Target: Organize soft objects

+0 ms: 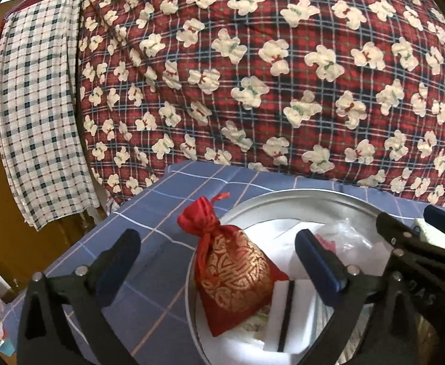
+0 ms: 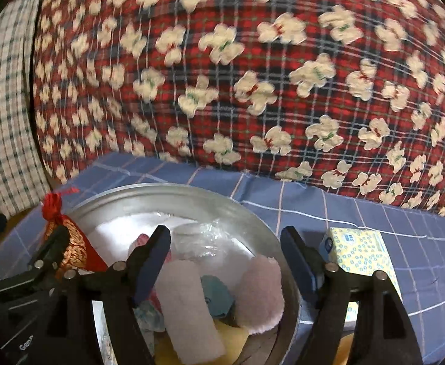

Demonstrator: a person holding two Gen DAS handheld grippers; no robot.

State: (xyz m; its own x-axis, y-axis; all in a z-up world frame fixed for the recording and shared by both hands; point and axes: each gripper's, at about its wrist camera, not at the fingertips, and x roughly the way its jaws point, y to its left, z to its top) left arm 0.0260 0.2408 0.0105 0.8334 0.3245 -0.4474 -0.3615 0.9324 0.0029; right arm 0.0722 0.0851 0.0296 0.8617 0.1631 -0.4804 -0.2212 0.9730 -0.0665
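Left wrist view showed the red pouch [image 1: 233, 276], satin with gold patterning and a drawstring-gathered neck, lying tilted over the near-left rim of the metal basin [image 1: 298, 196]. The left gripper [image 1: 218, 270] stood spread wide, the pouch between its fingers but untouched by the pads. Right wrist view showed the right gripper [image 2: 225, 261] released too, above a pale pink rolled towel [image 2: 189, 307] and a fluffy pink cloth [image 2: 260, 298] inside the basin, which sat on a blue checked sheet [image 2: 374, 222].
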